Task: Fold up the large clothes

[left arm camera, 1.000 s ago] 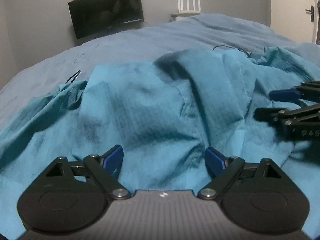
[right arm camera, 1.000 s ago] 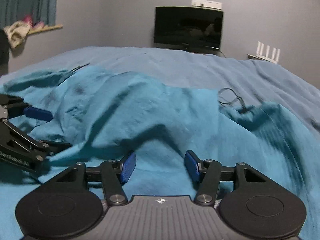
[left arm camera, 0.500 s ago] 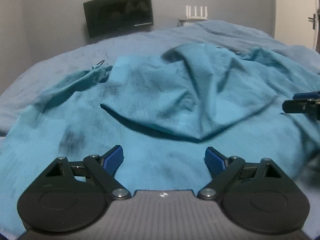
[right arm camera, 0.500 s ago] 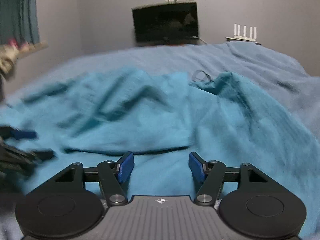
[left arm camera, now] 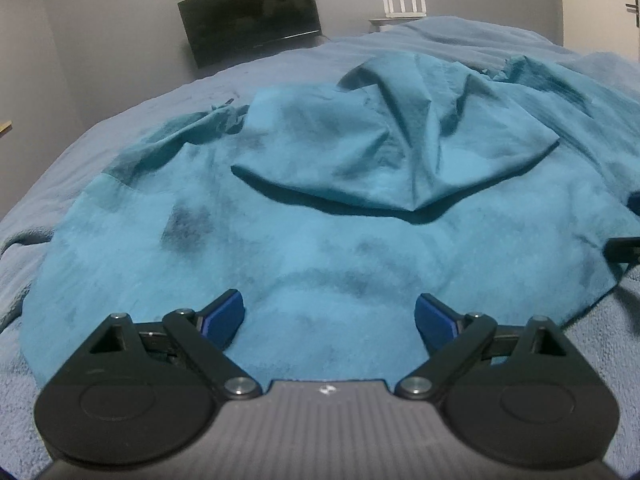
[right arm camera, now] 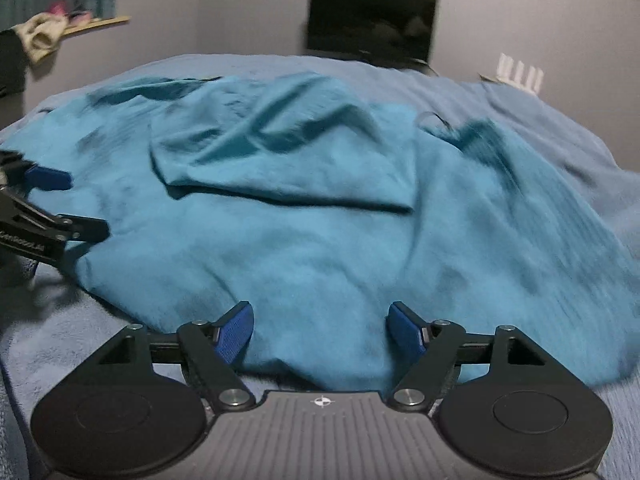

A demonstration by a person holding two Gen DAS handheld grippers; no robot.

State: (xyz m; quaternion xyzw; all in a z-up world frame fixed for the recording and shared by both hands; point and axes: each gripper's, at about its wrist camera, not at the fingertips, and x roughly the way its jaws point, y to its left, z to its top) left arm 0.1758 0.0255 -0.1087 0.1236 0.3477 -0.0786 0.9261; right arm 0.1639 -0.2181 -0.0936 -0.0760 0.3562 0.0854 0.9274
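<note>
Above teal garment point(left arm camera: 320, 248): left gripper point(left arm camera: 329, 316) jaws wide, empty; right gripper point(right arm camera: 322, 330) jaws opening, empty.

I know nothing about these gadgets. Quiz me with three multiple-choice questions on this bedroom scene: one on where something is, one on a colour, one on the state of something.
1. Where does the dark screen stand?
A. By the far wall, beyond the bed
B. On the bed, on the garment
C. Between the pads of a gripper

2. What colour is the large garment spread on the bed cover?
A. Red
B. Teal
C. White

3. How does the garment lie?
A. Rolled into a tight ball
B. Hanging from a hook
C. Spread out, with one part folded back over the rest

Answers:
1 A: the screen sits against the grey wall behind the bed.
2 B: the cloth is teal on a paler blue cover.
3 C: a flap lies doubled over the flat lower layer, its edge casting a shadow.
</note>
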